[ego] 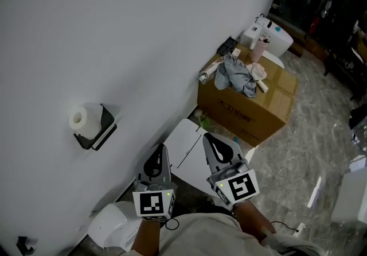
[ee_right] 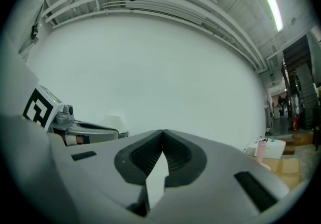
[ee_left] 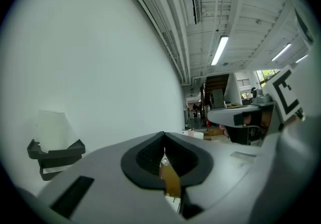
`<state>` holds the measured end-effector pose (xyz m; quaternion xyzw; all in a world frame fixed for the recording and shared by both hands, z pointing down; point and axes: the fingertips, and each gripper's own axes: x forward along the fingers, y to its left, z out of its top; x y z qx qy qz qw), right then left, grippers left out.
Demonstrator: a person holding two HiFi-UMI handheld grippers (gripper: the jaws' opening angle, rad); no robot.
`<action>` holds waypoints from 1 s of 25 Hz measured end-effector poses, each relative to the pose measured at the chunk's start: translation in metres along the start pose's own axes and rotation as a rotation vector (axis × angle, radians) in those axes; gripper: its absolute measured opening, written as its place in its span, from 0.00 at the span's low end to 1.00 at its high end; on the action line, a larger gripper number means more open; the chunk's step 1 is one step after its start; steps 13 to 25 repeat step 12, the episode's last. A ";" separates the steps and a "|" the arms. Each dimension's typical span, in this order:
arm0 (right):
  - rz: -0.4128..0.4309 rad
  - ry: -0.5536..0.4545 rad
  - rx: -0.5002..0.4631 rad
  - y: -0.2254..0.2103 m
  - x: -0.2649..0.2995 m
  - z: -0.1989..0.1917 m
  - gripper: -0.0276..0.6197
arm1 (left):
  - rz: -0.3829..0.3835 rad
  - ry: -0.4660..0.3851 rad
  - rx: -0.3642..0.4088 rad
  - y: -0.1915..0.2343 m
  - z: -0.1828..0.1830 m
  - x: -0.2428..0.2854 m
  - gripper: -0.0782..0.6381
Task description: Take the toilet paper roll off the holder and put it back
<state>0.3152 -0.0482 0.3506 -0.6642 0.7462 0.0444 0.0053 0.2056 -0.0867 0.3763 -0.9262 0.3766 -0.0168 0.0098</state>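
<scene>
Meanwhile, the toilet paper roll (ego: 78,117) sits on its black wall holder (ego: 98,134), ahead of both tools and well to their left, with nothing touching it. The left gripper (ee_left: 164,136) points level along the white wall, its jaws pressed together and empty. The roll shows at the far left of its own view, off its line. Just to its right, the right gripper (ee_right: 162,132) is likewise closed on nothing and faces bare wall. Farther right, a cardboard box (ego: 258,105) heaped with a grey cloth (ego: 234,77) stands against the wall, apart from either tool.

The likeliest slip from here is reaching the roll with the jaws unopened, which would only shove it against the holder or tip it off to the floor. A partial bite on the soft paper could crush it, or peel a loose sheet rather than lift the roll. Coming in from the right, a jaw may also catch the holder's raised black edge before the pads meet paper.
</scene>
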 end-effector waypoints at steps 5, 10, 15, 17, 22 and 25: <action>-0.032 0.004 -0.006 -0.012 -0.008 0.001 0.05 | -0.032 -0.006 0.003 -0.009 0.004 0.009 0.12; -0.058 0.005 -0.007 -0.021 -0.014 0.004 0.05 | -0.066 -0.009 0.004 -0.021 0.008 0.014 0.12; -0.064 0.006 -0.007 -0.022 -0.015 0.005 0.05 | -0.070 -0.012 0.004 -0.023 0.010 0.016 0.12; -0.064 0.006 -0.007 -0.022 -0.015 0.005 0.05 | -0.070 -0.012 0.004 -0.023 0.010 0.016 0.12; -0.064 0.006 -0.007 -0.022 -0.015 0.005 0.05 | -0.070 -0.012 0.004 -0.023 0.010 0.016 0.12; -0.064 0.006 -0.007 -0.022 -0.015 0.005 0.05 | -0.070 -0.012 0.004 -0.023 0.010 0.016 0.12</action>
